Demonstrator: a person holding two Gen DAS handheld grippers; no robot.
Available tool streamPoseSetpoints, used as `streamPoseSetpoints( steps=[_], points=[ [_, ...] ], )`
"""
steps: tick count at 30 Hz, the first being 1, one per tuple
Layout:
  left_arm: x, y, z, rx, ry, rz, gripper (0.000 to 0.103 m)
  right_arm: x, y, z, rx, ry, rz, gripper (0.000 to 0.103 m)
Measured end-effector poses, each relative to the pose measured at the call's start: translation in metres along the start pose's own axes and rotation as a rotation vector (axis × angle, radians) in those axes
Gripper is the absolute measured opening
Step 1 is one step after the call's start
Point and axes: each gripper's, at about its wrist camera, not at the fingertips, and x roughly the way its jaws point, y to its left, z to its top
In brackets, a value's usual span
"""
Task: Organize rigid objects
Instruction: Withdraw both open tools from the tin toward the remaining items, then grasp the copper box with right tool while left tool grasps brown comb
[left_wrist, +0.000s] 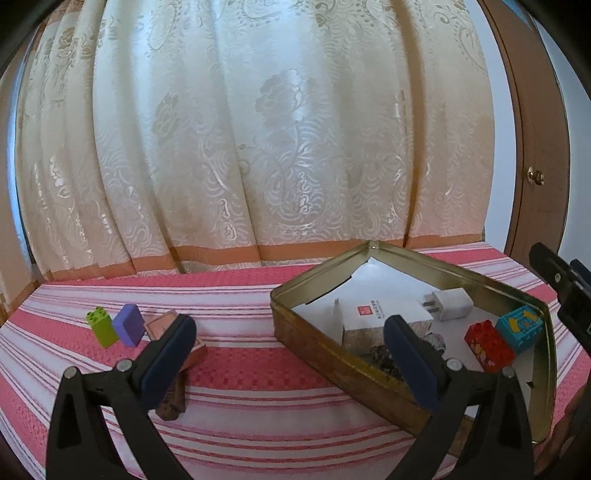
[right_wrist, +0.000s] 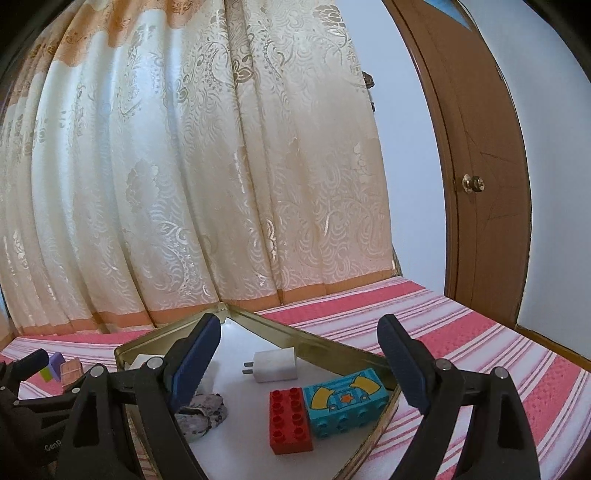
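Observation:
A gold metal tin (left_wrist: 332, 350) (right_wrist: 332, 350) lies open on the striped cloth. Inside it rest a red brick (left_wrist: 482, 341) (right_wrist: 290, 421), a blue printed brick (left_wrist: 519, 326) (right_wrist: 345, 404), a white charger plug (left_wrist: 448, 304) (right_wrist: 275, 365), a white box (left_wrist: 373, 317) and a speckled stone (right_wrist: 207, 415). Left of the tin sit a green brick (left_wrist: 101, 326), a purple block (left_wrist: 128, 325) and a pink block (left_wrist: 162, 325). My left gripper (left_wrist: 291, 358) hangs open over the cloth beside the tin's near wall. My right gripper (right_wrist: 299, 369) is open above the tin, nothing between its fingers.
A brown flat piece (left_wrist: 173, 400) lies under the left finger. A cream patterned curtain (left_wrist: 258, 147) closes off the back. A wooden door (right_wrist: 480, 147) with a knob stands at the right. The striped cloth (right_wrist: 498, 350) extends right of the tin.

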Motion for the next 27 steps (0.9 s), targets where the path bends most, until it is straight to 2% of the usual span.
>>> streamPoseSetpoints(
  steps=[13,27],
  points=[
    [-0.009,0.023,-0.004,-0.005,-0.035,0.026,0.103,-0.013,0.032,-0.006,-0.069,0.002,0.043,0.088],
    [-0.008,0.06,-0.006,-0.037,-0.013,0.041,0.103,-0.018,0.075,-0.014,-0.085,0.013,0.068,0.088]
  ],
)
